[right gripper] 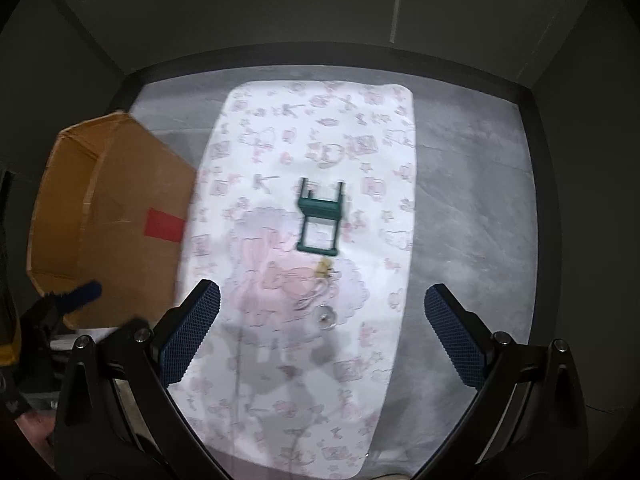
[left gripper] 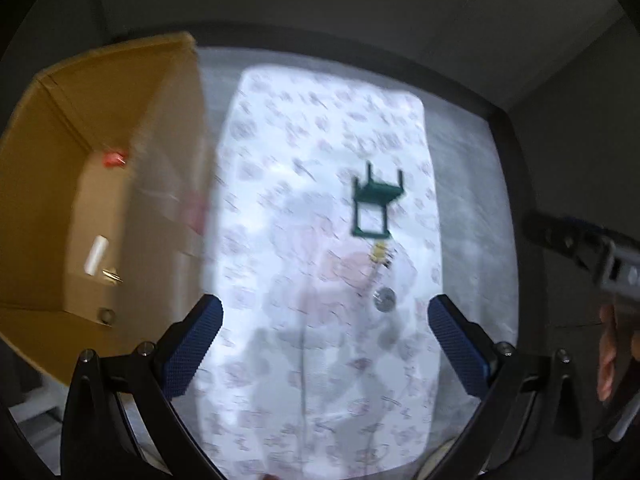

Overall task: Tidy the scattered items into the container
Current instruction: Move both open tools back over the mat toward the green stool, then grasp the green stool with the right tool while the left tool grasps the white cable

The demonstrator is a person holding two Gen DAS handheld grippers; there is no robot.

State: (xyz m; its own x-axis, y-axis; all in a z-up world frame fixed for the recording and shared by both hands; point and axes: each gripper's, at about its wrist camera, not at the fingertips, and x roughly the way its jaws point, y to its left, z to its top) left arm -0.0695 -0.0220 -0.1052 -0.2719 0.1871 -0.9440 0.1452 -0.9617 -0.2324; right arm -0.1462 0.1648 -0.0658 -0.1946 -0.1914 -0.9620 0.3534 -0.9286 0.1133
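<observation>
A small green toy chair point(left gripper: 374, 200) lies tipped over on a white patterned cloth point(left gripper: 320, 380); it also shows in the right wrist view point(right gripper: 322, 216). Just nearer lie a small yellow item point(left gripper: 379, 254) point(right gripper: 324, 269) and a round silver piece point(left gripper: 384, 299) point(right gripper: 326, 316). An open cardboard box point(left gripper: 52, 184) point(right gripper: 116, 200) stands at the left with a red item point(left gripper: 114, 159) and a white tube point(left gripper: 96, 254) inside. My left gripper point(left gripper: 326, 344) is open and empty above the cloth. My right gripper point(right gripper: 322, 332) is open and empty above the cloth.
The cloth point(right gripper: 280, 400) lies on a grey table point(left gripper: 468, 184) with a dark raised rim point(right gripper: 528, 92). The right gripper's body point(left gripper: 592, 252) shows at the right edge of the left view. Dark walls stand behind the table.
</observation>
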